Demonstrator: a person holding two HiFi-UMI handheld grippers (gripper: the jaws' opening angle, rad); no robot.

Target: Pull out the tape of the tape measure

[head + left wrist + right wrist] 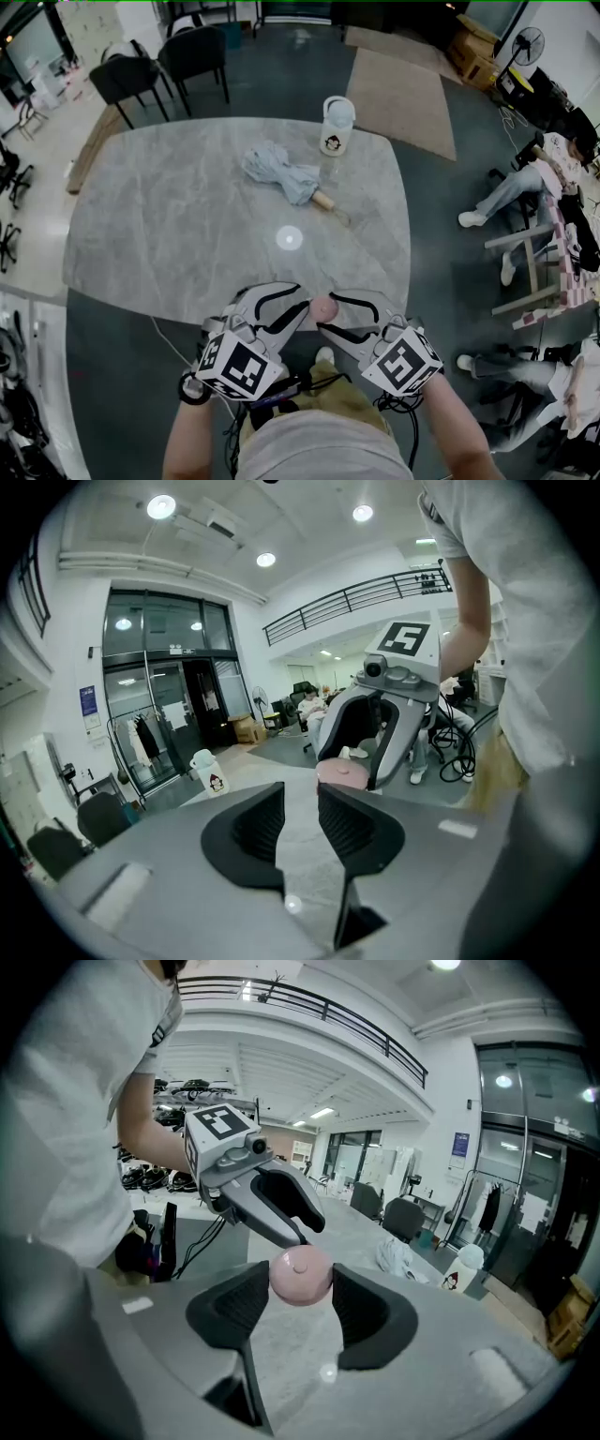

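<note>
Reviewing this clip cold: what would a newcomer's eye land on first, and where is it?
A round pink tape measure is clamped in the right hand-held gripper near the front edge of the grey stone-look table. The left hand-held gripper is open and empty just beside it. Farther back on the table a folded pale umbrella lies next to an upright white bottle with a cartoon figure.
</note>
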